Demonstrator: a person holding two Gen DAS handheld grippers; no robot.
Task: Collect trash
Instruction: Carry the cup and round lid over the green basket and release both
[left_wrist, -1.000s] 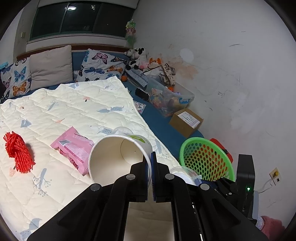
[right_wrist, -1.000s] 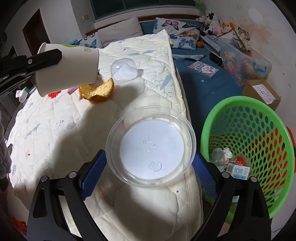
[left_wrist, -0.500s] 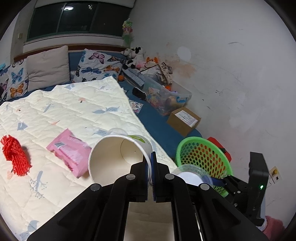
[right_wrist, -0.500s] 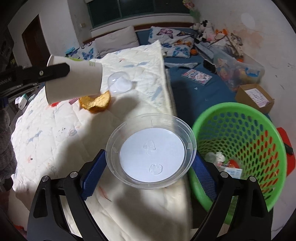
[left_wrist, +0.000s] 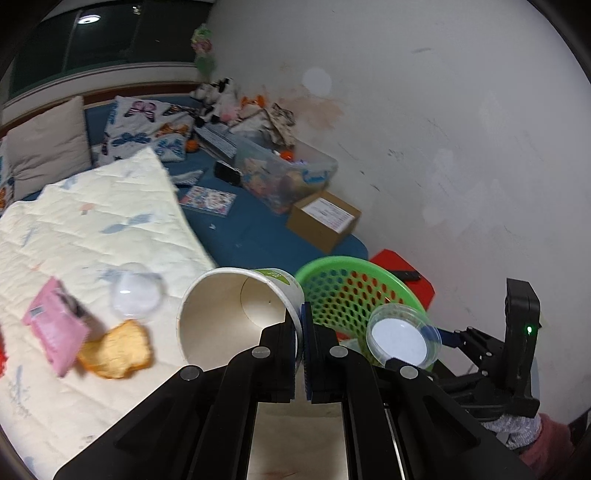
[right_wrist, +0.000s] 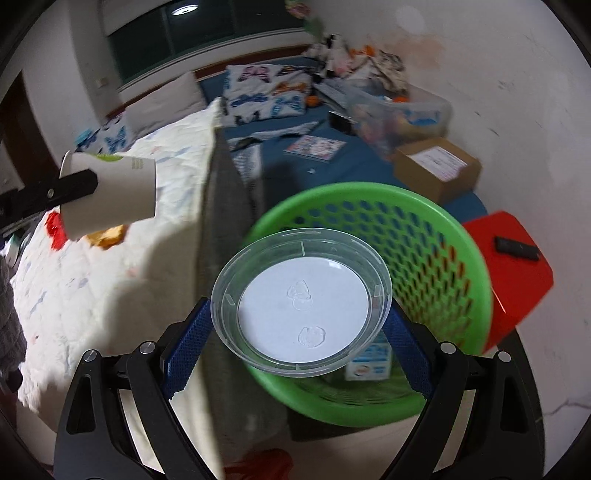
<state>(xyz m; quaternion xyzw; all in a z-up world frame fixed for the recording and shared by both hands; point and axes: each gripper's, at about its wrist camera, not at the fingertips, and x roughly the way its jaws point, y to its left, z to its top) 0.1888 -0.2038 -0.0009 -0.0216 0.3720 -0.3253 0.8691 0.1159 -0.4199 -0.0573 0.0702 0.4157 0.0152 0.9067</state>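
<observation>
The left gripper (left_wrist: 303, 325) was clamped on the rim of a paper cup (left_wrist: 236, 314), which hung tipped above the quilt (left_wrist: 92, 229). The right gripper (right_wrist: 301, 325) held a clear lid (right_wrist: 301, 306) across its wide-set pads, over the near rim of the green basket (right_wrist: 461, 258). In the left view, bread (left_wrist: 118, 350) lay at 9 o'clock of the cup, beside a pink packet (left_wrist: 55, 328) and a clear dome (left_wrist: 138, 295).
</observation>
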